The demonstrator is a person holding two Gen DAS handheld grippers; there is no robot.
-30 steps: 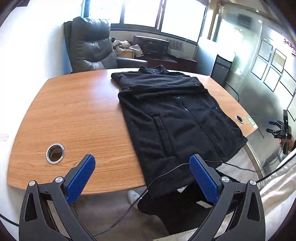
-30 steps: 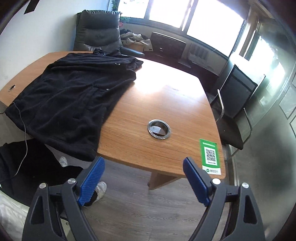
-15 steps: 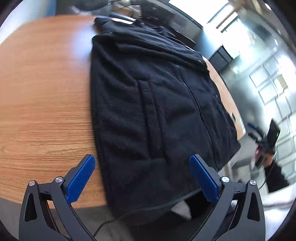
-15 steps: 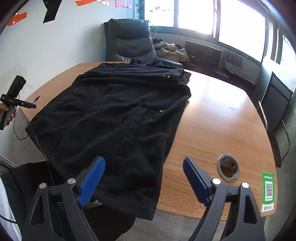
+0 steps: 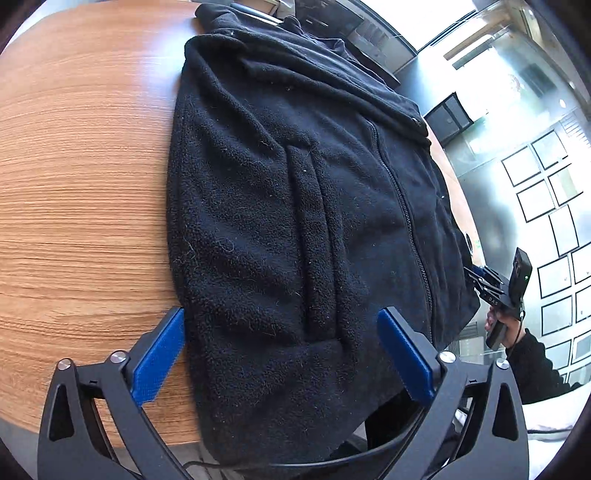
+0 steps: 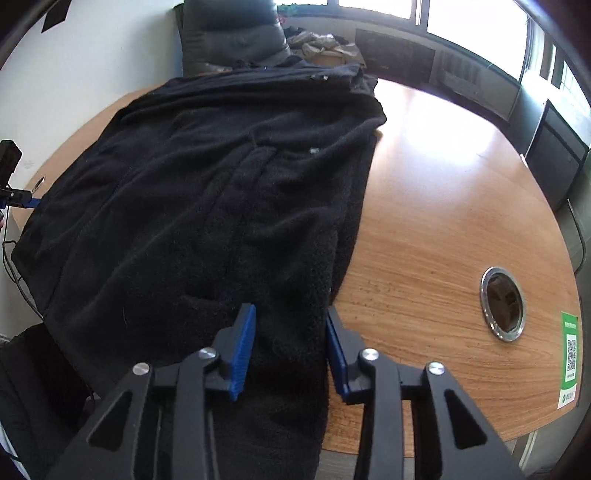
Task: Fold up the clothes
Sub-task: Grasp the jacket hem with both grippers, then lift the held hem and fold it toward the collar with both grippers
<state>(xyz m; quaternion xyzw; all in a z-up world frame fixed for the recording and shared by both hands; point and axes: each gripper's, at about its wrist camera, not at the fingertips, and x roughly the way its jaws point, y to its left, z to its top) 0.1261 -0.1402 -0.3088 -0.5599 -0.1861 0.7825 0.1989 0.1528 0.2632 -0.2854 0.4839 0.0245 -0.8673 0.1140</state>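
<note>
Left wrist view: the left gripper [image 5: 280, 354] has its jaws spread wide over the hem of the black fleece jacket [image 5: 295, 206], which lies on the wood-grain worktop [image 5: 81, 192].

Right wrist view: the right gripper [image 6: 290, 349] has its jaws pinching the jacket's hem corner. To their right, a metal cable grommet [image 6: 502, 303] and a green QR sticker [image 6: 569, 354]; beyond, a leather armchair [image 6: 232, 33] and bright windows [image 6: 476, 22].

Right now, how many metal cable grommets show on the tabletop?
1. The metal grommet sits in the wooden table, right of the black fleece jacket. Others may lie hidden beneath it.
</note>
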